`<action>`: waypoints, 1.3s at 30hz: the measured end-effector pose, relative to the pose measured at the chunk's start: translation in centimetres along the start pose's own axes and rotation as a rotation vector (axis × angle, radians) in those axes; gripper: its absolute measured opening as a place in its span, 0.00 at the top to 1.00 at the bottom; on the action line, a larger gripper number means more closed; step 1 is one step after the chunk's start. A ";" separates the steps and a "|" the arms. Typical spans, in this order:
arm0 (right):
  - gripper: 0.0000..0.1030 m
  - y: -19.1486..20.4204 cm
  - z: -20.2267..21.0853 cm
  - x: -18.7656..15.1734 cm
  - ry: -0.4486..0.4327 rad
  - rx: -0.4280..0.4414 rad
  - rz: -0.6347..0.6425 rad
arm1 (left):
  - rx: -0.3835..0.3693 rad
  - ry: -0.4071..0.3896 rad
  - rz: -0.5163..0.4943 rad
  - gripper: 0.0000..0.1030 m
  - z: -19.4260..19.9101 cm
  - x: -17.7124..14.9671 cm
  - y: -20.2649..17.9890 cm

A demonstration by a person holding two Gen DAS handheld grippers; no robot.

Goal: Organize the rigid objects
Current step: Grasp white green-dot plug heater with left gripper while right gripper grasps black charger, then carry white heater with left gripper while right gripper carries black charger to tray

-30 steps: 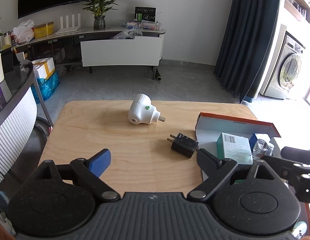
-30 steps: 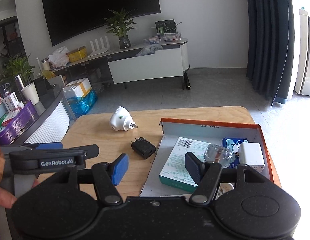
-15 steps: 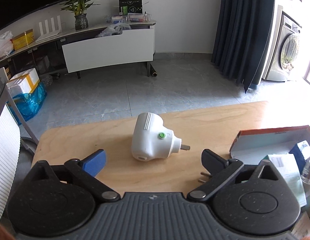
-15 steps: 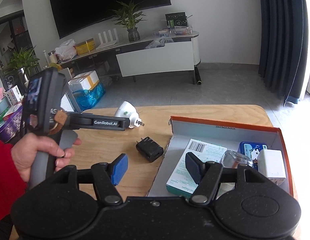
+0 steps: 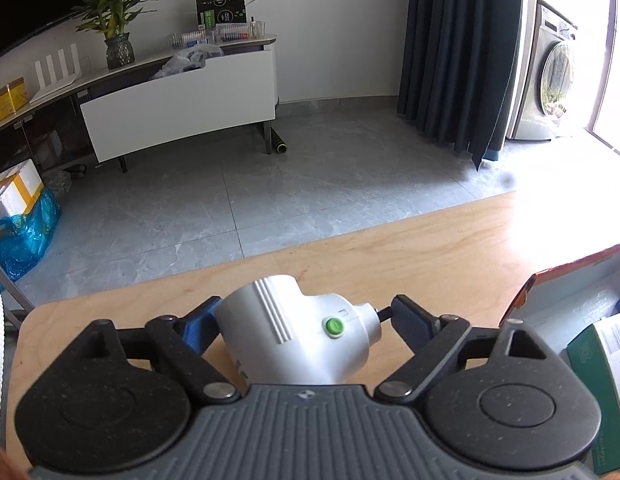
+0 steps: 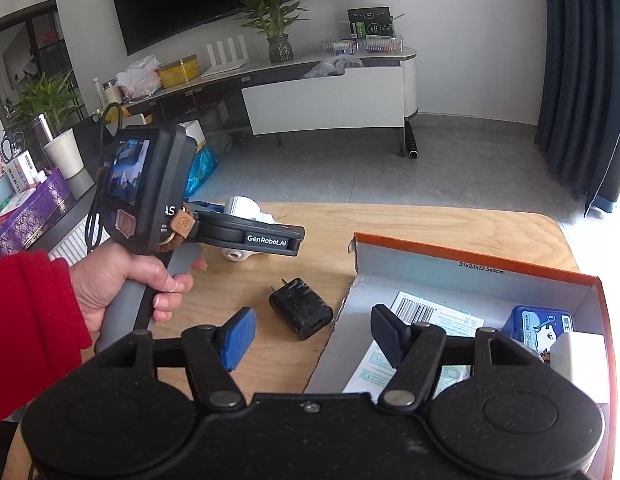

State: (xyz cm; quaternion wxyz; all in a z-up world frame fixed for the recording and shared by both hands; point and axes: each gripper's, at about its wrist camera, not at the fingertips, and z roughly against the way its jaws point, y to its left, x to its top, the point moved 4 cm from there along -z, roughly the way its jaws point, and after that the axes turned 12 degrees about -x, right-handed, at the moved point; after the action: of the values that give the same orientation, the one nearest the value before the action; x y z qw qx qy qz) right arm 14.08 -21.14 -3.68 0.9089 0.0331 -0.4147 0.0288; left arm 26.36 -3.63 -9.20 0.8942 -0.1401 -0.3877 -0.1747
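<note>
White plug-in device (image 5: 298,332), a smooth rounded body with a ribbed band, a green button and metal prongs, lies on the wooden table (image 5: 410,256) between the jaws of the left gripper (image 5: 306,314). The jaws have just been closing: the blue pad meets the body, the dark pad the prongs. The step in hand appears to be grasping; next, a firm hold and transfer to the orange-rimmed box (image 6: 470,256). The right gripper (image 6: 310,334) hovers half-open and empty near the black charger (image 6: 302,312).
</note>
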 end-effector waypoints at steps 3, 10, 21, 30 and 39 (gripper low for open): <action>0.25 0.2 -0.9 0.3 0.010 0.016 0.008 | 0.008 -0.019 0.006 0.12 0.7 -0.3 0.0; 0.25 1.7 -4.1 1.0 0.053 0.083 0.102 | 0.028 -0.023 0.058 0.12 3.6 -0.6 0.7; 0.30 4.5 -9.2 0.8 0.132 0.052 0.244 | 0.082 -0.023 0.132 0.12 7.9 -2.3 0.9; 0.58 5.5 -7.6 0.5 0.107 0.002 0.173 | 0.126 -0.035 0.189 0.12 10.2 -3.7 0.9; 0.58 6.5 -0.2 0.3 0.029 0.050 0.074 | 0.188 -0.071 0.216 0.12 14.2 -4.0 -0.5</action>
State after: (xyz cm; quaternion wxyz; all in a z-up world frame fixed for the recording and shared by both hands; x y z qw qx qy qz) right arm 13.88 -14.62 -3.36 0.9121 0.0398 -0.4013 0.0732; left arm 14.43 2.20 -2.75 0.9026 -0.1030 -0.4165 -0.0354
